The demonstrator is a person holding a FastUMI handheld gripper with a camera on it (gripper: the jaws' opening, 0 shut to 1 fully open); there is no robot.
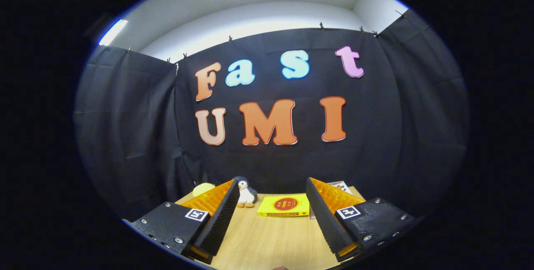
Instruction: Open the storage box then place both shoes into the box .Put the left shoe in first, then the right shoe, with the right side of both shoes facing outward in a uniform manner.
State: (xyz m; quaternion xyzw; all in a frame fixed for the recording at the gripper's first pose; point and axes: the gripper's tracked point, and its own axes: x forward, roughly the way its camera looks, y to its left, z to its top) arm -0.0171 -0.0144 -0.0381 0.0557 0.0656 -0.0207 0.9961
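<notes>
gripper [272, 203] fingers spread apart over the wooden table [267, 240], holding nothing; beyond them a yellow box [284, 205] and a toy penguin [246, 193].

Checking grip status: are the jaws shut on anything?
No, the gripper is open, with bare table between its jaws.

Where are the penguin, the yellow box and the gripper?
penguin [246, 195]: gripper view, on its white belly, beyond the fingers.
yellow box [284, 205]: gripper view, on its top face, beyond the fingers.
gripper [271, 220]: gripper view, midway between its tips; jaws open, holding nothing.
</notes>
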